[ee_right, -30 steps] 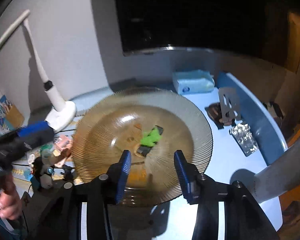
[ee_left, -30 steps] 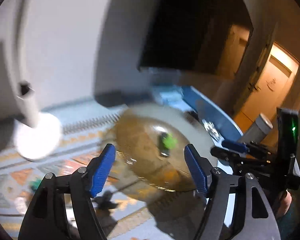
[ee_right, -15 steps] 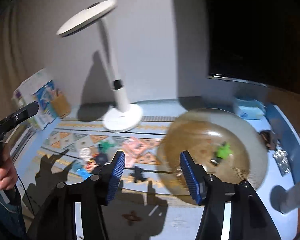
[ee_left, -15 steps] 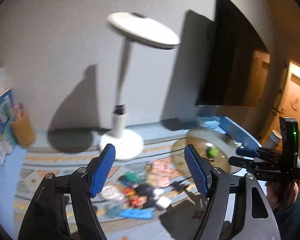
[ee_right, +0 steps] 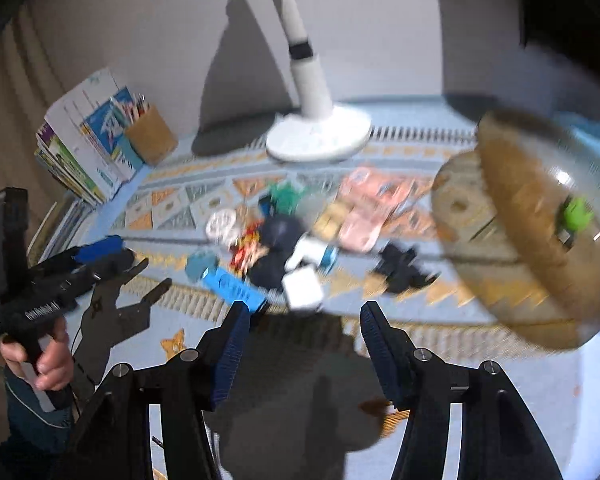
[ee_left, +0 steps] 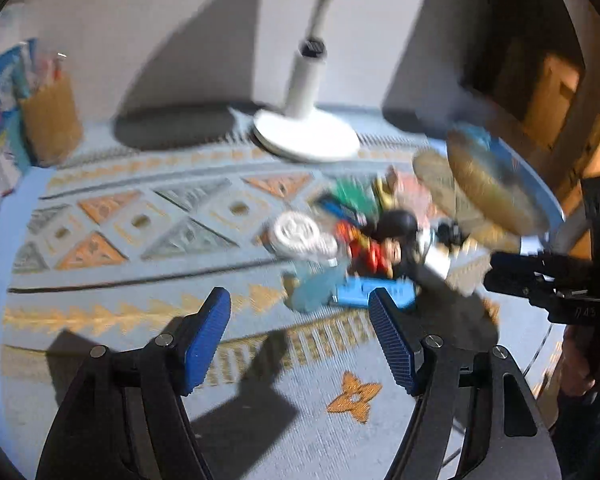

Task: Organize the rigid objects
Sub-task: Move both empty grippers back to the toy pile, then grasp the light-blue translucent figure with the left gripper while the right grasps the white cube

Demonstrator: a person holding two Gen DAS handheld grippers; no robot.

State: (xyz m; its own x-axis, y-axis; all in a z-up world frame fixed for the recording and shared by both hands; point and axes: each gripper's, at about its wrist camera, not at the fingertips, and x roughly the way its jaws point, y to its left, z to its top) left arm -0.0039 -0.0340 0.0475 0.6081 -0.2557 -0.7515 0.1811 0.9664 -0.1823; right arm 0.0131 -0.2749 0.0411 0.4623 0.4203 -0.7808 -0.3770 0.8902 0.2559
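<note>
Two sets of jaws, both spread wide and gripping nothing — my left gripper (ee_left: 300,332) and right gripper (ee_right: 300,344) hang above the patterned mat (ee_left: 148,216). Just ahead of both lies the pile of small toys (ee_right: 276,240), blurred, so I can't name every piece. The blue block (ee_right: 234,290) sits nearest, at the pile's front edge; that looks like the easiest first pick. I'd judge the job barely begun: the glass plate (ee_right: 512,208) to the right holds only a green toy (ee_right: 576,216). To do this well I'd slow down, drop one pair of jaws square over the block's narrow sides, and close without nudging its neighbours — they're packed touching. The lamp base (ee_right: 320,136) stands behind, well clear.
</note>
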